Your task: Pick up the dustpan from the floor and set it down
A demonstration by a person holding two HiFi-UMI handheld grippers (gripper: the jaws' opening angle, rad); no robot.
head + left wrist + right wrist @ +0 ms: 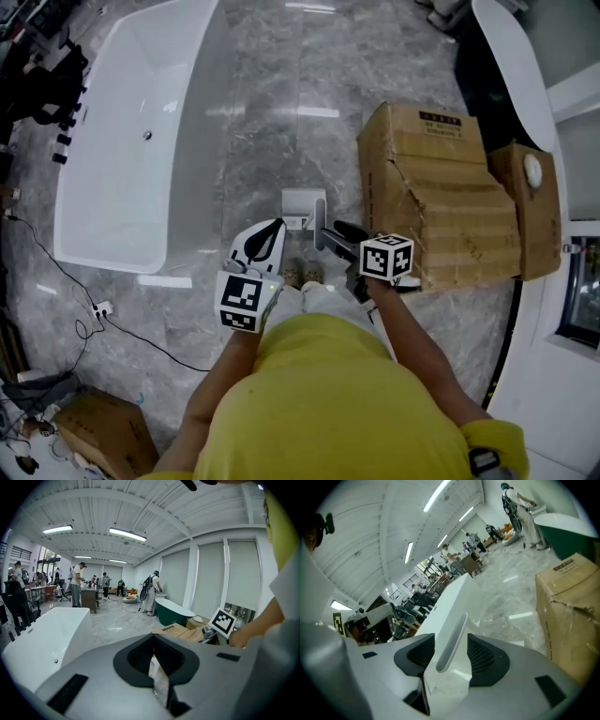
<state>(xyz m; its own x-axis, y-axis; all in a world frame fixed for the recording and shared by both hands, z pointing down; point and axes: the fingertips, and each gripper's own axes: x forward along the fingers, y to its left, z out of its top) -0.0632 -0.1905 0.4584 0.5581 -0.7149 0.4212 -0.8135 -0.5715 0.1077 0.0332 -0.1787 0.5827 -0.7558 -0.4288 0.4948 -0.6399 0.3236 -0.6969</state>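
On the grey marble floor point(253, 112) by a white bathtub point(122, 141), a white plastic dustpan point(302, 204), likely light, stiff and slick, offers its slim handle point(451, 641) between the right hand-held gripper point(452, 652)'s parted jaws; the left hand-held gripper point(157, 660) is closed.

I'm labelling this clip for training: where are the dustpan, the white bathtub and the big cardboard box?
dustpan point(451, 639): right gripper view, middle of its long handle.
white bathtub point(122, 178): head view, bare inner floor of the tub.
big cardboard box point(427, 183): head view, its dented top face.
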